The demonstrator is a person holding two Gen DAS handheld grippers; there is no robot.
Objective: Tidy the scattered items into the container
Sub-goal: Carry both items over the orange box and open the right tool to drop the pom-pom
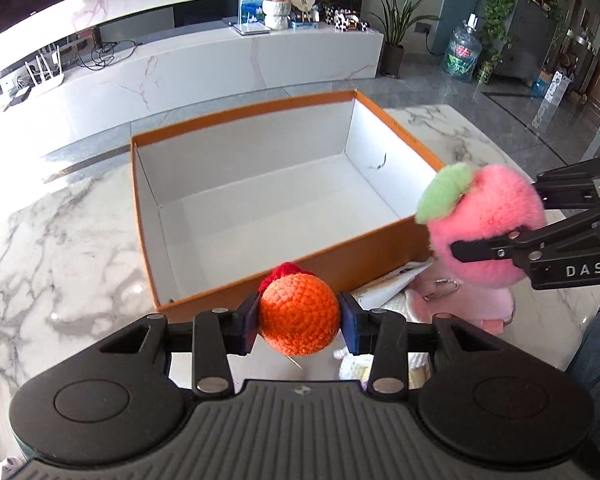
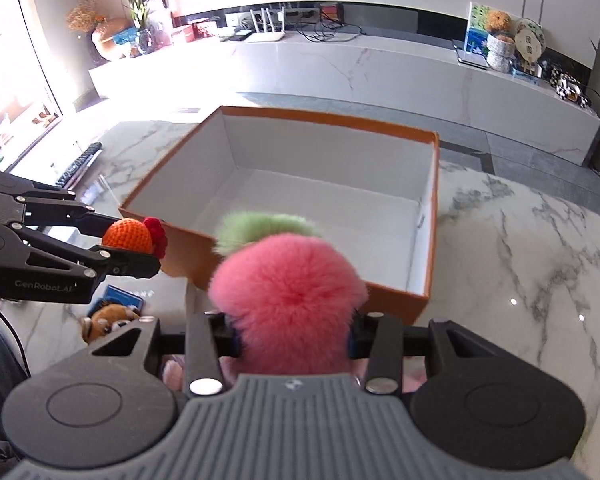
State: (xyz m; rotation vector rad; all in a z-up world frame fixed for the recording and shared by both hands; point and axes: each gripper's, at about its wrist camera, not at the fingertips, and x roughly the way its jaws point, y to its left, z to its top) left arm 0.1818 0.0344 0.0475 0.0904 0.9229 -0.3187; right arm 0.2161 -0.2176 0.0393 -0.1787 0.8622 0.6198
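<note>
Both toys hang just short of the orange box's (image 1: 284, 216) near wall, lifted high enough to clear its rim for dropping in. The left gripper (image 1: 300, 320) has its jaws half-spread, clamped on the crocheted orange ball (image 1: 298, 314); the right gripper (image 2: 294, 336) likewise pinches the pink plush strawberry (image 2: 288, 292)

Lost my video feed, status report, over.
Left gripper shut on orange crochet ball. Right gripper shut on pink plush fruit. Orange box ahead, open, nothing blocking.
</note>
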